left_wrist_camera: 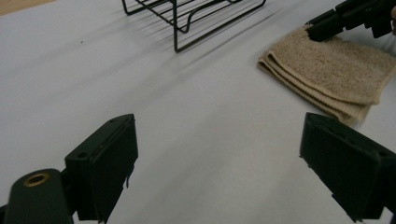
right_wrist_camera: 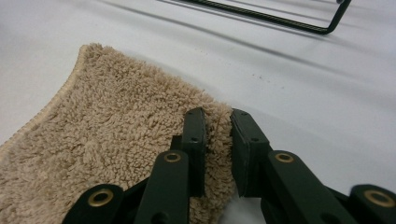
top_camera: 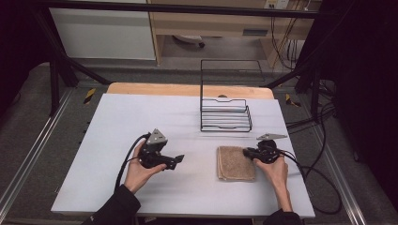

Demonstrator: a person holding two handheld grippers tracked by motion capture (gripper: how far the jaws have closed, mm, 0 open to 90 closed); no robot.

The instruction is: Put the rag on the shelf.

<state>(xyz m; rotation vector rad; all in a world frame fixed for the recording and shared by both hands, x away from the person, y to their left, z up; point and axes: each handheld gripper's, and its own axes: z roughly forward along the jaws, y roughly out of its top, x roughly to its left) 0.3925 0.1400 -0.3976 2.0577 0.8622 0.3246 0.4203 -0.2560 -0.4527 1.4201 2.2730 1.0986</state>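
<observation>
Towel edge decides the next move: the folded beige terry towel [top_camera: 236, 163] lies just in front of the black wire rack [top_camera: 225, 114]. The right gripper [right_wrist_camera: 218, 135] apparently pinches its right edge; the left gripper [left_wrist_camera: 217, 158], jaws spread, faces it from well left.

One folded beige towel [top_camera: 236, 163] lies on the table [top_camera: 141, 122]; just the one, no stack; one black wire rack [top_camera: 225, 112] stands behind it, a single piece; two grippers are in play, a left gripper [top_camera: 177, 161] and a right gripper [top_camera: 247, 152], one per hand; so two hands, two trailing cables, two grey three-cornered plates; one white table under the lot.
</observation>
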